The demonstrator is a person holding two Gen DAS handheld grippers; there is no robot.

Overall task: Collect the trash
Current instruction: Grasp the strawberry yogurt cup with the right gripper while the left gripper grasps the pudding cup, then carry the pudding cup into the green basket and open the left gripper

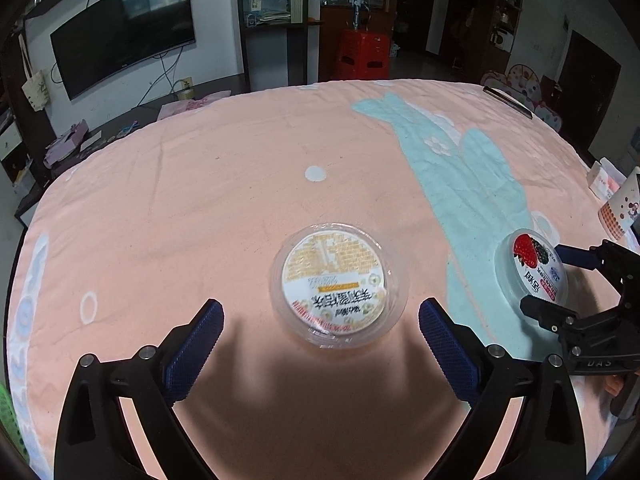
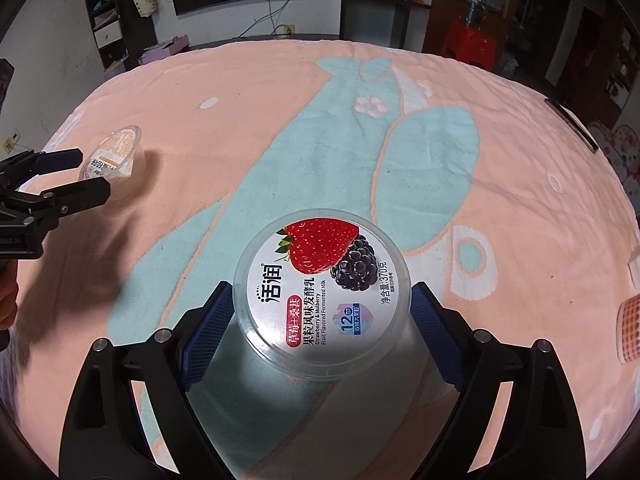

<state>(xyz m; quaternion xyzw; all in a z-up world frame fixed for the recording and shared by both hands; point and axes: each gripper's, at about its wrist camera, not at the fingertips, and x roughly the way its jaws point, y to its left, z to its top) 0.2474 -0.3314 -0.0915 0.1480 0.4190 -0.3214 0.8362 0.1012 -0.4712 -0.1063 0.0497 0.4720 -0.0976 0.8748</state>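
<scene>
Two lidded plastic cups stand on a pink blanket (image 1: 180,208). The clear cup with a yellow and white label (image 1: 338,288) sits just ahead of my left gripper (image 1: 320,308), whose fingers stand wide apart on either side of its near rim, touching nothing. The side view shows this gripper (image 2: 90,174) level with that cup (image 2: 114,152). The strawberry yogurt cup (image 2: 322,292) stands upright between the blue pads of my right gripper (image 2: 322,294); both pads are close to its sides, with no visible squeeze. From the left wrist, the yogurt cup (image 1: 532,276) sits between the right gripper's (image 1: 543,277) fingers.
A patterned paper cup (image 1: 622,208) stands near the blanket's right edge. A dark flat object (image 1: 508,102) lies at the far edge. A person's hand (image 2: 8,288) shows at the left. Beyond the blanket are a wall television (image 1: 124,32), shelves and a red stool (image 1: 362,56).
</scene>
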